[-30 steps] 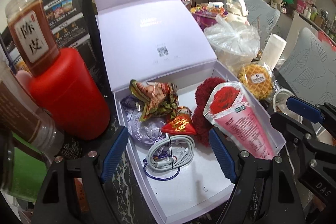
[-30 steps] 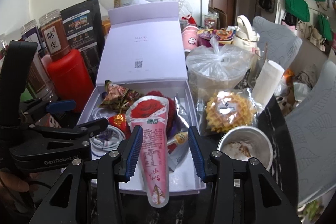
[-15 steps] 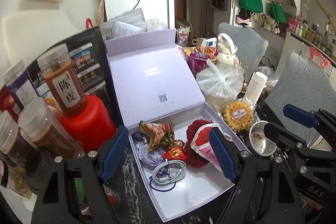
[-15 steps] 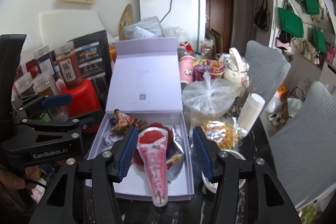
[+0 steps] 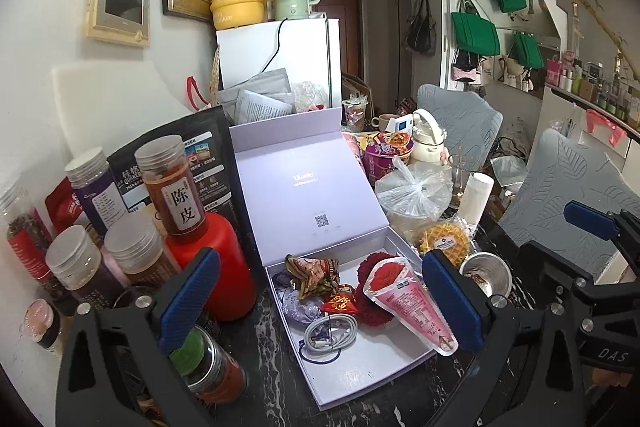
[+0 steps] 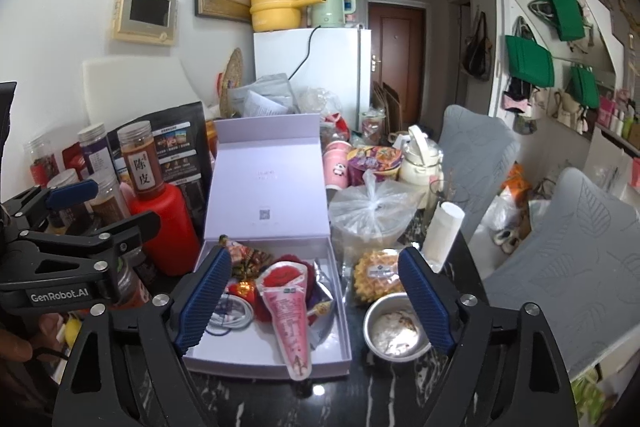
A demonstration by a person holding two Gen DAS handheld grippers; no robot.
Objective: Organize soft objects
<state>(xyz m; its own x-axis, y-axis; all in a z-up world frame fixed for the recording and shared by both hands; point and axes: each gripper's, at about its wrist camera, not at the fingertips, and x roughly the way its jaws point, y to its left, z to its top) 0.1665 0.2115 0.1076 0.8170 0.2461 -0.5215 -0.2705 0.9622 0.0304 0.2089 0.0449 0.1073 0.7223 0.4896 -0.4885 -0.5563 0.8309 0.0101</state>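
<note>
Left gripper [image 5: 320, 297] and right gripper [image 6: 316, 301] – jaws just opened wide, nothing between them. Pink pouch [image 6: 290, 311] overhangs the box's [image 6: 340, 311] near edge.

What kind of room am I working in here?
Likely a small lived-in flat: a white fridge with a yellow cooking pot on top, green tote bags on wall hooks, a brown entrance door.

Each camera sat on its own gripper and looked forward and down between two blue fingers. The left one looked from the left side of the open white box [image 5: 362, 379]. The right one faced the box [image 6: 264, 361] from its front edge. Both stood back and saw the same box, red bottle [image 5: 224, 267] and fridge [image 6: 320, 75].
</note>
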